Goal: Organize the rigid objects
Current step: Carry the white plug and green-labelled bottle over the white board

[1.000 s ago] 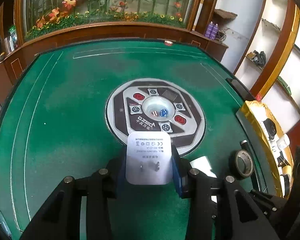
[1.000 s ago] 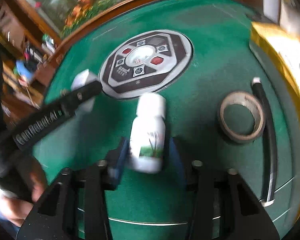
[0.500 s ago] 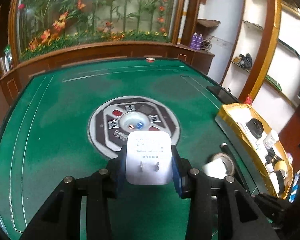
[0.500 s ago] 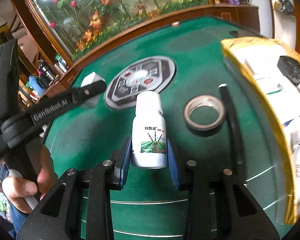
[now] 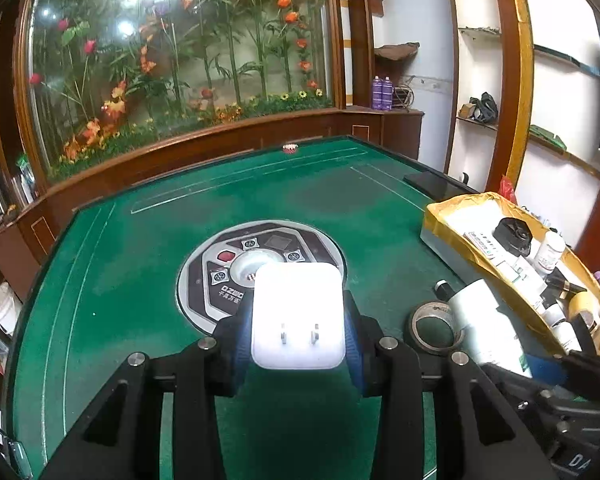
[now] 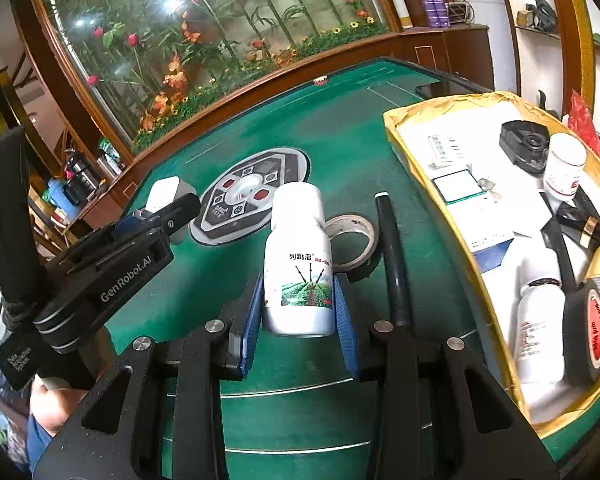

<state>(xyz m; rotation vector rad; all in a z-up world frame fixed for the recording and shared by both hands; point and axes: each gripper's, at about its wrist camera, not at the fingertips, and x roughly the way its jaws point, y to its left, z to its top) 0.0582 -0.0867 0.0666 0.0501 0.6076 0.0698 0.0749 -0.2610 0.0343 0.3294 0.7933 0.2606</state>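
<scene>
Midway, by the look. Box (image 6: 392, 128) at right already part-filled. Left gripper (image 5: 298, 336) clamped on charger (image 5: 298, 316), right gripper (image 6: 299, 320) on bottle (image 6: 298, 276), both mid-frame. Tape (image 6: 352, 246) and black rod (image 6: 392, 260) left on felt.

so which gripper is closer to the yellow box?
Right. The right gripper, holding the white bottle, sits beside the yellow box; the left gripper, holding the white charger, is farther left.

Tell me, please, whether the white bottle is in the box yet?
Out: the white bottle sits clamped in the right gripper, left of the box.
</scene>
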